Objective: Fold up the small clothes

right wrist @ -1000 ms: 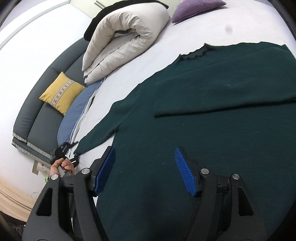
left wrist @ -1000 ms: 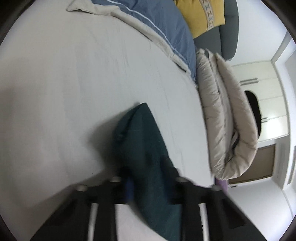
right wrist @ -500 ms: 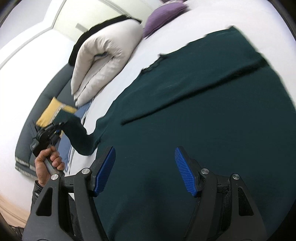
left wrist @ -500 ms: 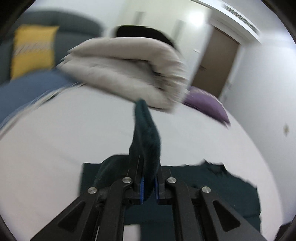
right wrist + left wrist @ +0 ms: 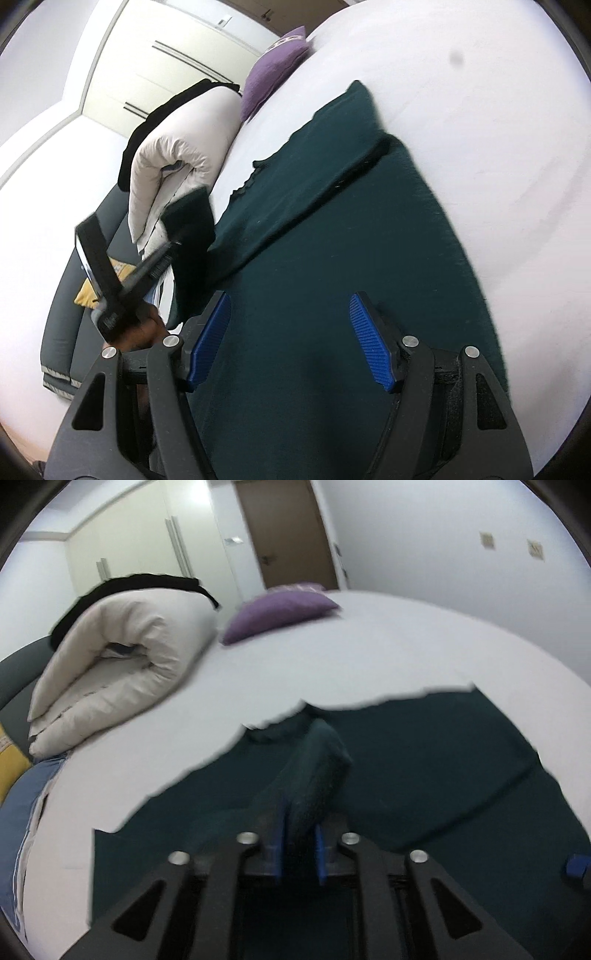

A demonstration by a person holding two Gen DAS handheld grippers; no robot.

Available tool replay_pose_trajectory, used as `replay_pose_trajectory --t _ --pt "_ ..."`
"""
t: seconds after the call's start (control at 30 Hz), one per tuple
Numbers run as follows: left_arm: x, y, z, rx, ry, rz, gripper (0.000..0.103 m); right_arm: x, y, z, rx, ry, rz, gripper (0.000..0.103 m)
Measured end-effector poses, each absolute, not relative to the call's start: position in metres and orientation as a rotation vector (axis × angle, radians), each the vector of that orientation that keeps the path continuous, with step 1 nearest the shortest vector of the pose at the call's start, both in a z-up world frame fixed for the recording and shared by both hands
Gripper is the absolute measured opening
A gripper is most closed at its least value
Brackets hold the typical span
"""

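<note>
**Left sleeve pinched and lifted over the sweater; right tool spread wide above it**

Left wrist view: your left gripper (image 5: 299, 843) is clamped on the dark green knit sleeve (image 5: 314, 771), whose cuff stands up between the blue pads (image 5: 319, 853) and leans away from you. Below it the dark green long-sleeved sweater (image 5: 424, 768) lies flat on the white bed sheet (image 5: 369, 646). Its far edge runs ragged from the lower left up to the neckline and on to the right, with bare sheet beyond that edge all the way to the purple cushion (image 5: 280, 611). On the left, the rolled cream duvet (image 5: 122, 664) with a black garment (image 5: 140, 585) draped on top is well apart from the sweater, and a blue-and-white folded blanket (image 5: 26, 812) lies along the left rim.

Right wrist view: your right gripper (image 5: 290, 339) hangs over the lower body of the sweater (image 5: 332, 266), its blue ribbed pads (image 5: 371, 341) wide apart with nothing between them. A sleeve already folded across the chest makes a raised diagonal ridge (image 5: 354, 170). The sweater's right edge runs down beside open white sheet (image 5: 498, 147). To your left, your left hand (image 5: 142, 332) holds the other tool (image 5: 122, 280) with the lifted sleeve (image 5: 192, 221) hanging from its tip, just in front of the cream duvet (image 5: 173, 155). The grey sofa (image 5: 62, 332) sits beyond the bed's left side.
</note>
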State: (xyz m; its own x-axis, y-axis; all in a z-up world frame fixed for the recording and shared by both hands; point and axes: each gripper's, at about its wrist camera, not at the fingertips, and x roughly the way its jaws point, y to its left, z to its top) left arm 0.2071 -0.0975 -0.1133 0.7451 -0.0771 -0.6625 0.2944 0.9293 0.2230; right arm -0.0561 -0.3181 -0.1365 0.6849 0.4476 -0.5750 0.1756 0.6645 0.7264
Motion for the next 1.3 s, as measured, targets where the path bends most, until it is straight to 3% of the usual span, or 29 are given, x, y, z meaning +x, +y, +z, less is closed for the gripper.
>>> replay_pose_trajectory --t 0.03,0.1,0.17,0.37,0.6,0.87,0.97,1.07,1.13,1.17,1.3 --pt "0.207 -0.1 -0.119 0.331 0.72 -0.22 0.054 -0.054 -0.316 -0.136 0.853 0.825 0.172 0.066" --pt "0.202 -0.107 -0.131 0.368 0.737 -0.229 0.082 -0.053 -0.318 -0.137 0.841 0.826 0.166 0.066" --pt "0.196 -0.107 -0.134 0.394 0.732 -0.235 0.088 -0.05 -0.317 -0.136 0.822 0.833 0.154 0.066" --pt "0.157 -0.077 -0.127 0.307 0.782 -0.303 0.091 -0.021 -0.304 -0.122 0.752 0.842 0.168 0.067" --pt "0.138 0.031 -0.111 0.017 0.804 -0.279 0.093 0.067 -0.242 -0.098 0.596 0.889 0.3 0.067" --pt "0.147 0.155 -0.1 -0.223 0.755 -0.109 0.092 0.168 -0.176 -0.135 0.42 1.094 0.196 0.064" --pt "0.153 0.184 -0.105 -0.274 0.747 -0.062 0.09 0.179 -0.168 -0.136 0.387 1.088 0.188 0.056" --pt "0.16 0.205 -0.113 -0.366 0.757 -0.06 0.085 0.184 -0.164 -0.136 0.361 1.102 0.212 0.026" --pt "0.163 0.215 -0.119 -0.419 0.766 -0.058 0.082 0.186 -0.163 -0.132 0.322 1.098 0.214 0.021" --pt "0.165 0.218 -0.121 -0.44 0.77 -0.062 0.081 0.183 -0.162 -0.131 0.31 1.093 0.219 0.014" --pt "0.174 0.225 -0.128 -0.488 0.785 -0.067 0.08 0.175 -0.164 -0.109 0.311 1.046 0.252 0.008"
